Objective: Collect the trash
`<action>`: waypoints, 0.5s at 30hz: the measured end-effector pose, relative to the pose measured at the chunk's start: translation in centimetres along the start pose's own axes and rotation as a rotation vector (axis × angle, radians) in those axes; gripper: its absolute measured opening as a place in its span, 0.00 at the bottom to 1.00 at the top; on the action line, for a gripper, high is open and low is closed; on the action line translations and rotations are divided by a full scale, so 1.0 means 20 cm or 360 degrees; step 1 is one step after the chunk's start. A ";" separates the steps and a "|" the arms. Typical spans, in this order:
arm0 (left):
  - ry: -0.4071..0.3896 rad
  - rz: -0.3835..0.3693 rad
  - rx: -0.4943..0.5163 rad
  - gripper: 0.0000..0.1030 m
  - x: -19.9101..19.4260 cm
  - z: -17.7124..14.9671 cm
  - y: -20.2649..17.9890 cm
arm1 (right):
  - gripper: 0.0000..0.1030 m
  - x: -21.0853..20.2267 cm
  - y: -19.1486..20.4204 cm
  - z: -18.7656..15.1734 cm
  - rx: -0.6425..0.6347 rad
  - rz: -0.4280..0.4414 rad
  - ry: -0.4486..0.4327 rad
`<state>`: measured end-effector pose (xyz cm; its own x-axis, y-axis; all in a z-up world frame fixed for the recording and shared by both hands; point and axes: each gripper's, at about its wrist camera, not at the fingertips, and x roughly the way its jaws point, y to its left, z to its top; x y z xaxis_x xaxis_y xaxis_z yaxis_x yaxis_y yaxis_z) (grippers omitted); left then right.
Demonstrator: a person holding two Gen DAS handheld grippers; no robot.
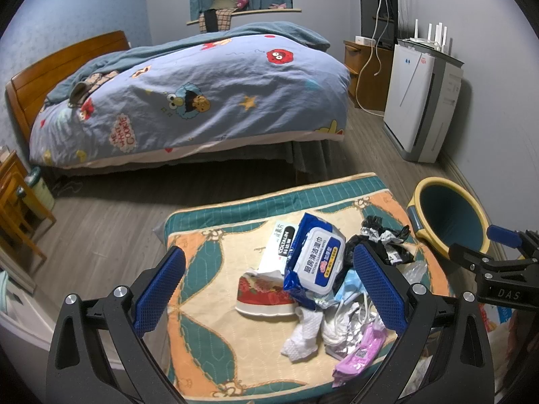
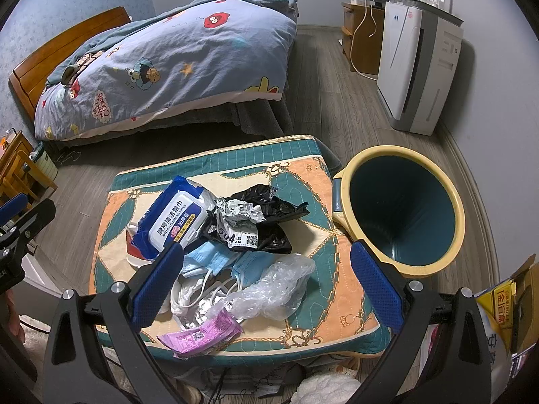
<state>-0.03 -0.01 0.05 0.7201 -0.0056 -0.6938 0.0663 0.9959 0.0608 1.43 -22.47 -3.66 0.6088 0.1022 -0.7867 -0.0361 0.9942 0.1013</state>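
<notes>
1. Left wrist view: the left gripper (image 1: pixel 269 286) hangs over the patterned cushion (image 1: pixel 209 330), jaws wide apart and holding nothing. Between its fingers lie the wet-wipe pack (image 1: pixel 316 262), a crumpled white tissue (image 1: pixel 303 333), a red paper cup (image 1: pixel 262 294) and a pink wrapper (image 1: pixel 358 353). The bin (image 1: pixel 451 219) stands just beside the cushion's far right corner.
2. Right wrist view: the right gripper (image 2: pixel 266 289) is also spread and empty, above the blue masks (image 2: pixel 215 259), the clear plastic film (image 2: pixel 273 289) and the black bag (image 2: pixel 262 215). The bin (image 2: pixel 401 208) looks empty.
3. Judgement: collecting seems about to start, nothing grasped yet. Next, lower one gripper onto a single item, close, then carry it to the bin
</notes>
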 end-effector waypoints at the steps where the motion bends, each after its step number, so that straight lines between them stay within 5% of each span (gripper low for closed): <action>1: 0.0000 0.0000 0.0000 0.96 0.00 0.00 0.00 | 0.95 0.00 0.00 0.00 0.0000 0.0000 0.0000; 15: 0.0001 0.0000 0.0000 0.96 0.00 0.00 0.00 | 0.95 0.00 0.00 0.01 0.0000 0.0000 0.0002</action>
<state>-0.02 -0.01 0.05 0.7195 -0.0055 -0.6944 0.0663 0.9960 0.0608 1.47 -22.44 -3.52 0.6078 0.1021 -0.7875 -0.0362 0.9942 0.1010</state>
